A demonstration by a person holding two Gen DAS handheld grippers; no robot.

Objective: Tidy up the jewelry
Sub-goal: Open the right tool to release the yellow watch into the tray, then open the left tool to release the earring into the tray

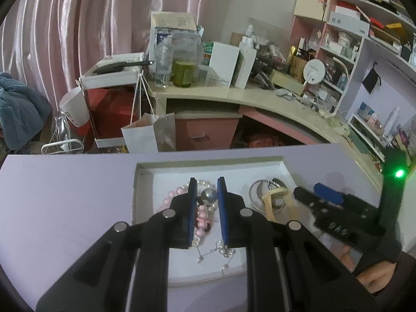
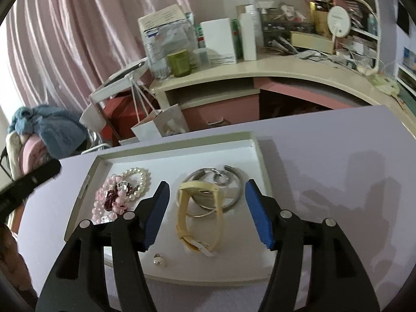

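Observation:
A white tray (image 1: pixel 145 167) (image 2: pixel 257 150) lies on the lilac table. My left gripper (image 1: pixel 206 189) hovers over its left half, shut on a small silver ball piece (image 1: pixel 208 195). Under it lie pink bead bracelets (image 1: pixel 178 191) (image 2: pixel 104 195), a pearl bracelet (image 2: pixel 141 179) and a beaded chain (image 1: pixel 221 252). My right gripper (image 2: pixel 207 184) (image 1: pixel 309 191) stands open over the tray's right half. A yellow watch (image 2: pixel 197 208) (image 1: pixel 275 197) and silver bangles (image 2: pixel 235 197) (image 1: pixel 256 192) lie between its fingers, untouched. A pearl earring (image 2: pixel 158 259) sits near the front rim.
The lilac table (image 1: pixel 65 195) (image 2: pixel 338 169) extends left and right of the tray. Beyond its far edge stand a cluttered curved desk (image 1: pixel 260 96) (image 2: pixel 286 67) and a paper bag (image 1: pixel 150 135). A person's hand (image 1: pixel 377 278) holds the right gripper.

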